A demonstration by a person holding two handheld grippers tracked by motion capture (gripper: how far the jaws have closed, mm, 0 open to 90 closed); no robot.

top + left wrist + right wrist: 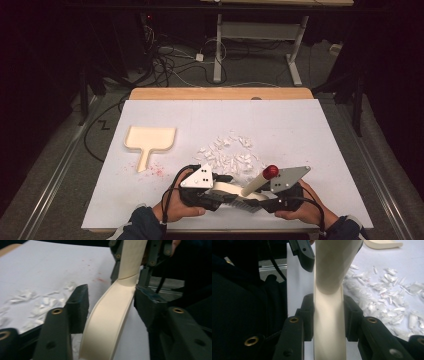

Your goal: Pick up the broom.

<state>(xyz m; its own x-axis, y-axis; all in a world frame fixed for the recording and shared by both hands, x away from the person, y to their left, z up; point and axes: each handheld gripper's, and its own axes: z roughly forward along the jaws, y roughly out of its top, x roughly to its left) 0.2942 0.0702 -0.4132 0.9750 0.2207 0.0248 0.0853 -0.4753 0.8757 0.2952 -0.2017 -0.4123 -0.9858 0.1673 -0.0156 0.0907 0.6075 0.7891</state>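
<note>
Both grippers sit on the brush (235,190) at the near table (300,125) edge: right gripper (328,315) fingers clamp its cream handle, left gripper (110,302) fingers half-open around the curved back, long axis running between them, paper scraps (227,152) just beyond, dustpan (150,140) far left.

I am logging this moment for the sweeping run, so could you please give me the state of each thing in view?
Brush: lifted at the near table edge, handle tilted up, red tip on top.
Right gripper: shut on the brush handle.
Left gripper: open around the brush's cream body, one finger apart from it.
Dustpan: flat on the table, untouched.
Paper scraps: scattered, unswept.
</note>
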